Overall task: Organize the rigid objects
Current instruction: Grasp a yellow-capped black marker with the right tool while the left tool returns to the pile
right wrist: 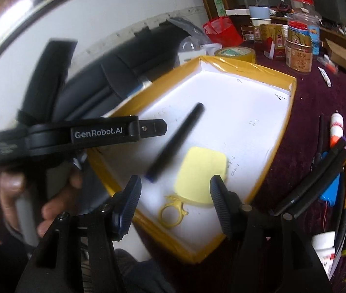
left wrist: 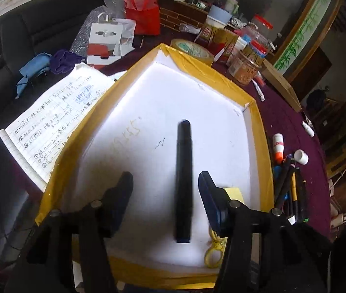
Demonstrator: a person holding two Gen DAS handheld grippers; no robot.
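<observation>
Lying blurred on the white floor of the yellow-rimmed tray [left wrist: 261, 131], the black marker [left wrist: 184, 183] points toward 12 o'clock. Left gripper [left wrist: 165, 183] fingers spread wide, touching nothing; right gripper [right wrist: 175, 188] likewise open and empty. Yellow pad [right wrist: 203, 174] and clip [right wrist: 171, 213] sit at 5 o'clock.

One black marker [left wrist: 184, 183], one yellow clip [right wrist: 171, 212], one tray [left wrist: 75, 131].

Marker [left wrist: 184, 183] in tray [left wrist: 261, 131]; sticky pad [right wrist: 202, 174] beside.
</observation>
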